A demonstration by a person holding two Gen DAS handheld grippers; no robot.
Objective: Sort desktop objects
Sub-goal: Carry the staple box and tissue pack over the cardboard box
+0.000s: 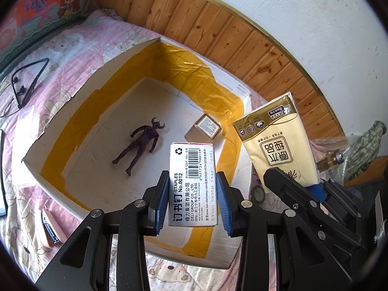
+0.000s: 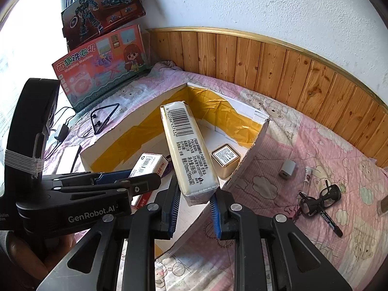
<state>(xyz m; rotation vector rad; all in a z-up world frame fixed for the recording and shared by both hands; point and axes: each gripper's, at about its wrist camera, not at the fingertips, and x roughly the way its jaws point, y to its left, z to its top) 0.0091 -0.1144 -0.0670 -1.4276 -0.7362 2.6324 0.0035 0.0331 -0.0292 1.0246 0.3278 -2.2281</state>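
Observation:
My left gripper point(image 1: 193, 202) is shut on a white staples box point(image 1: 191, 184) and holds it above the near part of an open white cardboard box point(image 1: 80, 82) lined with yellow tape. My right gripper point(image 2: 195, 209) is shut on a cream tissue pack point(image 2: 186, 150), held over the same box's right wall point(image 2: 252, 155); the pack also shows in the left wrist view point(image 1: 276, 140). Inside the box lie a dark purple figurine point(image 1: 140, 148) and a small gold tin point(image 1: 206, 128), the tin also in the right wrist view point(image 2: 225, 157).
The box sits on a pink quilt. Left of it lie a black neckband headset point(image 1: 26, 82) and a pink stapler point(image 1: 49, 228). To the right lie a charger plug point(image 2: 287, 167), black glasses point(image 2: 317, 201), a pen point(image 2: 332, 223). Toy boxes point(image 2: 101, 65) lean against the wall.

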